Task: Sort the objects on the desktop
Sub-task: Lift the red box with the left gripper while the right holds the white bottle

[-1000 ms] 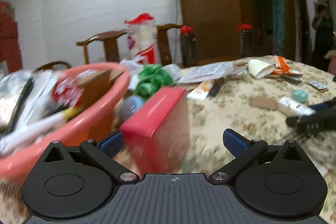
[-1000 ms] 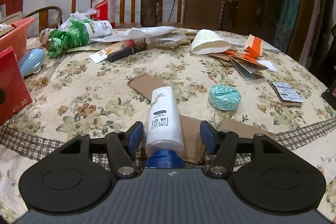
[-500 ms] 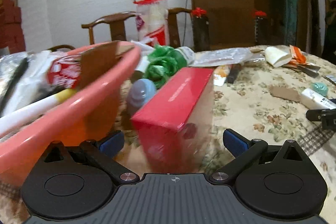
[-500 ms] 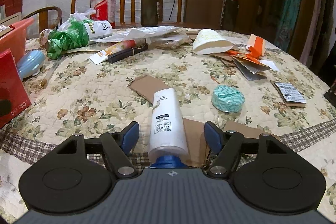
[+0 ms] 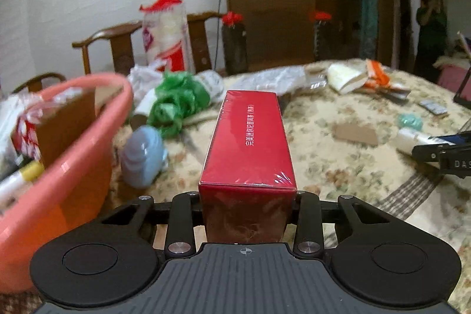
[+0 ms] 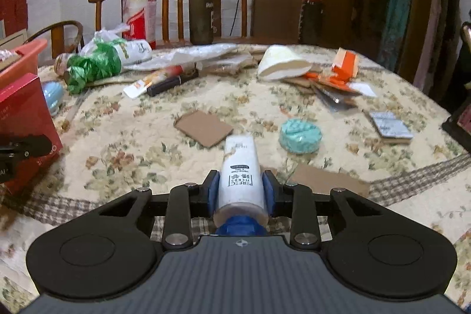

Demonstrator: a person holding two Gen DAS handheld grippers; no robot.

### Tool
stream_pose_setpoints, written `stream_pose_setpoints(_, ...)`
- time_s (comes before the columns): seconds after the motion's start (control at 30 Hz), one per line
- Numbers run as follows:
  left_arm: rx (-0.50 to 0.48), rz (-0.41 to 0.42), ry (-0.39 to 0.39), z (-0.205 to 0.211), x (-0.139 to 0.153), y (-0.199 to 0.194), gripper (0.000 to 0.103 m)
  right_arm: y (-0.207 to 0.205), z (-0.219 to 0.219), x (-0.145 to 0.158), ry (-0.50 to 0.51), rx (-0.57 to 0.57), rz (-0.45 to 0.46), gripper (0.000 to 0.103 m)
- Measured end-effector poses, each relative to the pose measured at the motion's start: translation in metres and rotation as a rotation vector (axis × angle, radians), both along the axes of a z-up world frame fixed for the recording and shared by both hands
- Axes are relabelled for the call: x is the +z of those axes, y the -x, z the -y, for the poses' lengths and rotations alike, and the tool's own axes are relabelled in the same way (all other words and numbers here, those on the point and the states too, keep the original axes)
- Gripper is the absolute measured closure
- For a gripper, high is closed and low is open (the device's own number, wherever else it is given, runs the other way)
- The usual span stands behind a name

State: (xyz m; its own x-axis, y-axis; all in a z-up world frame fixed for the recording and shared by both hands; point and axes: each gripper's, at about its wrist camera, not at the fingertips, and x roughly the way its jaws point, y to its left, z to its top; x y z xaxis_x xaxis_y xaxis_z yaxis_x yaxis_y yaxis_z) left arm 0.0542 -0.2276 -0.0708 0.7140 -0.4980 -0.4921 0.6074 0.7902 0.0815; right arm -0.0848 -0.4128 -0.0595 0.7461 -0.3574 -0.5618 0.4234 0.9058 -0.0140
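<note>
A red shrink-wrapped box (image 5: 250, 137) stands on the floral tablecloth, pointing away from me. My left gripper (image 5: 247, 196) is closing its jaws on the box's near end, and both fingers lie against its sides. A white tube with a blue cap (image 6: 240, 167) lies cap-first between the blue pads (image 6: 212, 190) of my right gripper (image 6: 241, 190). Those jaws are also closing, and the pads touch the tube's flanks. In the right wrist view the red box (image 6: 23, 114) shows at the far left. In the left wrist view the right gripper (image 5: 441, 155) and tube (image 5: 412, 137) show at the right edge.
A pink basin (image 5: 88, 155) full of packets sits left of the box, with a pale blue bottle (image 5: 141, 158) and green ribbon (image 5: 176, 99) beside it. A teal round pack (image 6: 300, 136), cardboard pieces (image 6: 203, 128), a paper cup (image 6: 282, 64) and wrappers litter the table. Chairs stand behind.
The left gripper swung to line up with the red box, and its wide jaws closed onto the box's sides. The right jaws narrowed from either side of the tube until the pads met it.
</note>
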Motion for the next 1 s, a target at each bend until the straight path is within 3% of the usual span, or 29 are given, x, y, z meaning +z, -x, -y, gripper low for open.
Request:
stream_pose_setpoints(0.2, -0.002, 0.065, 0.039, -0.008, 0.034, 0.007, 0.069, -0.002, -0.009, 0.027, 0.024, 0.015, 0.052, 0.071)
stream_pose_setpoints(0.23, 0.003, 0.076, 0.044, -0.010, 0.040, 0.007, 0.069, -0.003, -0.011, 0.031, 0.024, 0.021, 0.062, 0.094)
stream_pose_setpoints(0.3, 0.013, 0.096, 0.058, -0.015, 0.052, 0.007, 0.069, -0.008, -0.017, 0.043, 0.025, 0.038, 0.082, 0.103)
stream_pose_setpoints(0.5, 0.057, 0.115, 0.080, -0.034, 0.069, 0.005, 0.068, -0.024, -0.028, 0.068, 0.036, 0.048, 0.119, 0.103)
stream_pose_setpoints(0.57, 0.057, 0.109, 0.079, -0.036, 0.066, 0.005, 0.068, -0.024, -0.019, 0.067, -0.032, 0.042, 0.097, 0.085)
stream_pose_setpoints(0.63, 0.042, 0.093, 0.080, -0.036, 0.060, 0.007, 0.068, -0.017, -0.012, 0.060, -0.051, 0.003, 0.052, 0.013)
stream_pose_setpoints(0.67, 0.035, 0.082, 0.082, -0.036, 0.056, 0.007, 0.068, -0.013, -0.013, 0.055, -0.023, -0.013, 0.024, 0.008)
stream_pose_setpoints(0.73, 0.011, 0.066, 0.091, -0.032, 0.050, 0.008, 0.068, -0.003, -0.018, 0.040, 0.046, -0.037, -0.051, 0.010)
stream_pose_setpoints(0.83, -0.028, 0.045, 0.105, -0.024, 0.044, 0.010, 0.067, 0.007, -0.023, 0.022, 0.012, -0.063, -0.108, 0.010)
stream_pose_setpoints(0.97, -0.077, 0.041, 0.109, -0.016, 0.038, 0.013, 0.067, 0.002, -0.040, -0.004, 0.045, -0.074, -0.194, 0.011)
stream_pose_setpoints(1.0, -0.084, 0.042, 0.108, -0.015, 0.037, 0.013, 0.067, 0.005, -0.043, -0.007, 0.064, -0.087, -0.166, 0.011)
